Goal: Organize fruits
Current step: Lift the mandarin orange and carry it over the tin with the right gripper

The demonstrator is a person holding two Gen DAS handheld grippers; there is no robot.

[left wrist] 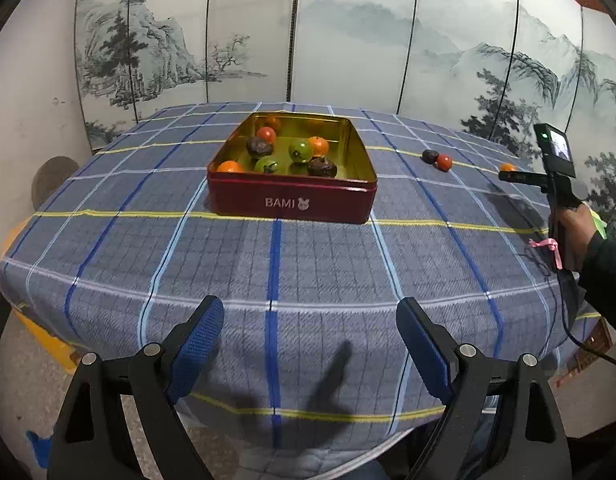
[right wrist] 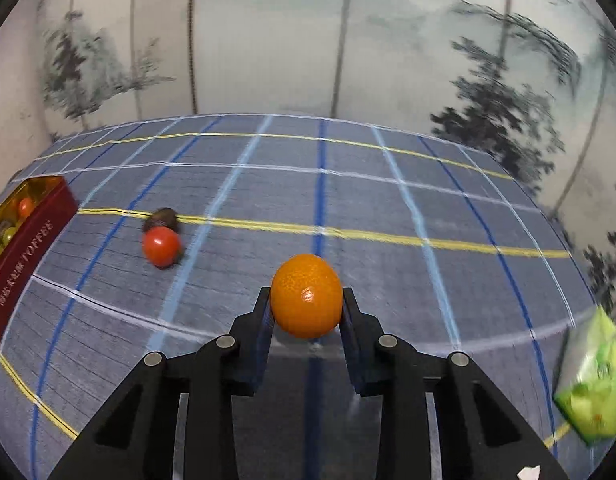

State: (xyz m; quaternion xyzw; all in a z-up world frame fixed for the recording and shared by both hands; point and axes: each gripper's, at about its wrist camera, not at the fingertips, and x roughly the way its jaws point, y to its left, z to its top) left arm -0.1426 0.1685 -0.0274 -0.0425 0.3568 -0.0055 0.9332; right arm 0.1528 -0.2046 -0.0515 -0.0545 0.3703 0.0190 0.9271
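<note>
A red tin (left wrist: 292, 200) with a gold inside holds several orange, green, red and dark fruits at the table's middle. My left gripper (left wrist: 309, 320) stands open over the near edge of the checked cloth, nothing between its blue pads. My right gripper (right wrist: 306, 300) is shut on an orange (right wrist: 306, 296), held a little above the cloth. In the left wrist view that orange (left wrist: 508, 167) shows at the far right, at the tip of the right gripper (left wrist: 507, 174). A red fruit (right wrist: 161, 246) and a dark fruit (right wrist: 160, 218) lie together on the cloth between the tin (right wrist: 24, 268) and the orange.
A blue checked cloth (left wrist: 308, 264) covers the table. A green packet (right wrist: 595, 392) lies at the table's right edge. A painted folding screen (left wrist: 308, 32) stands behind the table. A person's hand and dark sleeve (left wrist: 587, 240) hold the right gripper.
</note>
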